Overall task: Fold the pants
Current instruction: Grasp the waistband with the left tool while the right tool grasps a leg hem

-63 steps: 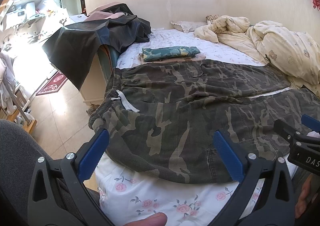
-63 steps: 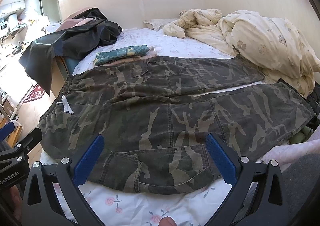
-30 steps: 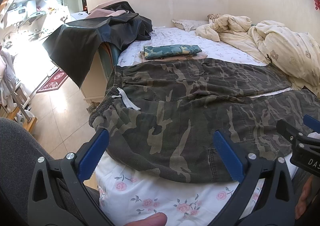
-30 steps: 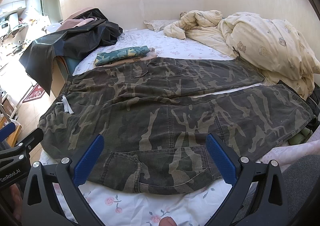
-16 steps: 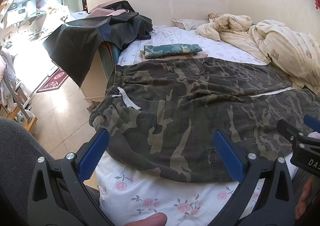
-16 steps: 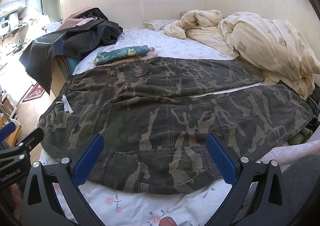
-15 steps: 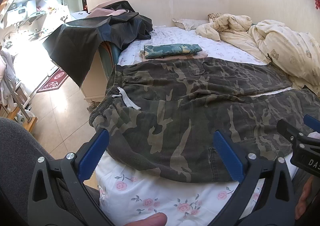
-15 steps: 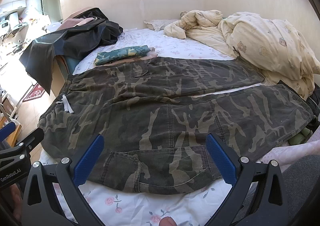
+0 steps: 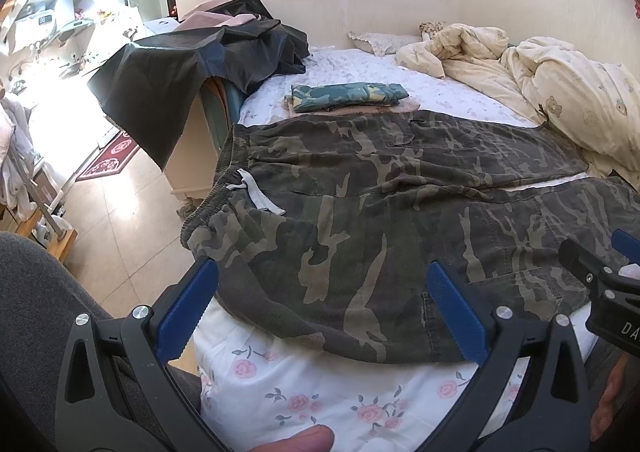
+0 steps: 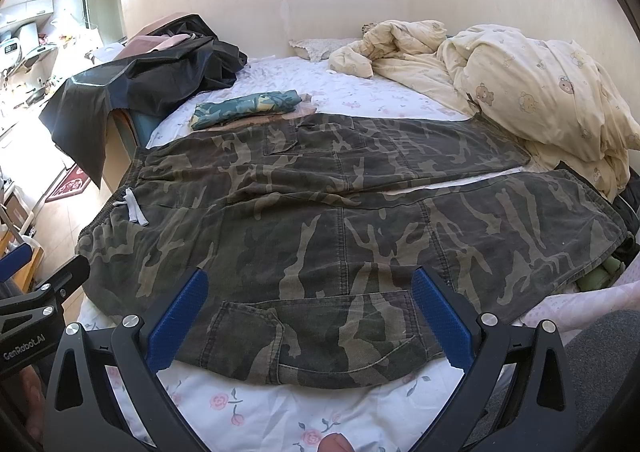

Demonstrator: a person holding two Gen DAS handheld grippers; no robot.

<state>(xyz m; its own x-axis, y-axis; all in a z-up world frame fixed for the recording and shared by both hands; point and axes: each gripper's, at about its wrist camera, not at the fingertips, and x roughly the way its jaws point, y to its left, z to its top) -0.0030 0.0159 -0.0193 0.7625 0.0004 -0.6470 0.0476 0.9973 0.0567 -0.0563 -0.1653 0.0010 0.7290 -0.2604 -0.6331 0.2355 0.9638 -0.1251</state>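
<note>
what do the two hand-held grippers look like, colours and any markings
Both look alike. The left hand-held gripper and right hand-held gripper have black Y-shaped frames with silver screws and two blue ribbed pads. White lettering reads "GenRobot.AI" on the left one's side; the right one's side shows only "DA", cut off. A dark grey garment shows beside the left gripper.

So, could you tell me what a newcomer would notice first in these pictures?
The large camouflage cargo pants spread flat across the floral white bedsheet fill both views, waistband to the left. Behind them lies a small folded teal patterned cloth; a crumpled cream duvet is heaped at the right. The left gripper and right gripper hover at the near edge, jaws open.
</note>
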